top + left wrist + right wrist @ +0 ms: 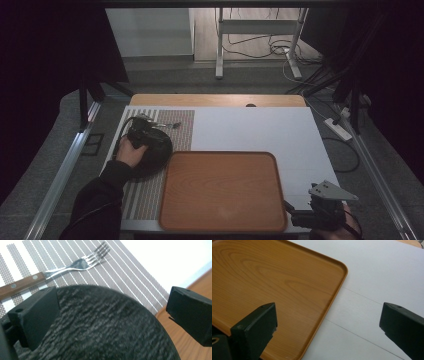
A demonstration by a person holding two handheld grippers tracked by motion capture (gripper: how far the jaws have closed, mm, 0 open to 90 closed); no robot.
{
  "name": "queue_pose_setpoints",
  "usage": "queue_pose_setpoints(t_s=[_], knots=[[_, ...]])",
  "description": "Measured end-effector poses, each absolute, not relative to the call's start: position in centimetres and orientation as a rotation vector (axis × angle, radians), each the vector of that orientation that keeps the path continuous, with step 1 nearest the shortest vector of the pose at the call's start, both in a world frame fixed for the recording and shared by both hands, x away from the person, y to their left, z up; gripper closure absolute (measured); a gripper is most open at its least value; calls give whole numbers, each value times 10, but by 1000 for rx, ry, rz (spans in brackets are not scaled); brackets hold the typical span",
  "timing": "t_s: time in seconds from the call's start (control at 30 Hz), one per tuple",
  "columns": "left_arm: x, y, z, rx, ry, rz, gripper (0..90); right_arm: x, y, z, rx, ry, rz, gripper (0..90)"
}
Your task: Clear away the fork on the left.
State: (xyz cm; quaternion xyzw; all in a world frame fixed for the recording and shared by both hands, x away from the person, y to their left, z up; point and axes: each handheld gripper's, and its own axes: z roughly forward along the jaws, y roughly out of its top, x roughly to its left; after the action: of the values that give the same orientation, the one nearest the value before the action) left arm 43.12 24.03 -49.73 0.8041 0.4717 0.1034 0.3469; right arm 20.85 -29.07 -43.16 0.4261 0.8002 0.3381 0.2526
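Note:
A black round plate with a rippled surface lies on a striped placemat at the table's left. My left gripper hovers over the plate's far-left part, open, with its jaws spread wide above the plate and nothing held. A fork with a wooden handle lies on the placemat just beyond the plate. A wooden tray sits empty at the front centre. My right gripper is open by the tray's near right corner, over the tray rim and the white surface.
A white sheet covers the tabletop right of the placemat. The tray edge lies close beside the plate. Beyond the table stand a desk frame, floor cables and a power strip.

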Motion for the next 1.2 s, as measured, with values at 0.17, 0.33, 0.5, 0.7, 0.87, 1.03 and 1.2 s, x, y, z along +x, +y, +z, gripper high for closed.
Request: queue_pose_setpoints(t_s=[0.17, 0.33, 0.5, 0.7, 0.87, 1.03, 1.2], knots=[[443, 244, -497, 2077, 1235, 278, 0, 209, -291, -432, 1158, 2176, 920, 19], [454, 245, -496, 2092, 1244, 285, 1, 209, -291, -432, 1159, 2177, 920, 19], [464, 248, -497, 2102, 1257, 295, 2, 209, -291, -432, 1159, 2178, 921, 19], [476, 251, -499, 2111, 1304, 316, 33, 208, -291, -432, 1158, 2178, 928, 19], [484, 255, -499, 2101, 1322, 297, 200, 209, -291, -432, 1159, 2178, 928, 19], [489, 260, -503, 2104, 1331, 278, 454, 209, -291, -432, 1159, 2179, 930, 19], [497, 265, -504, 2119, 1342, 279, 789, 209, -291, -432, 1158, 2179, 931, 19]])
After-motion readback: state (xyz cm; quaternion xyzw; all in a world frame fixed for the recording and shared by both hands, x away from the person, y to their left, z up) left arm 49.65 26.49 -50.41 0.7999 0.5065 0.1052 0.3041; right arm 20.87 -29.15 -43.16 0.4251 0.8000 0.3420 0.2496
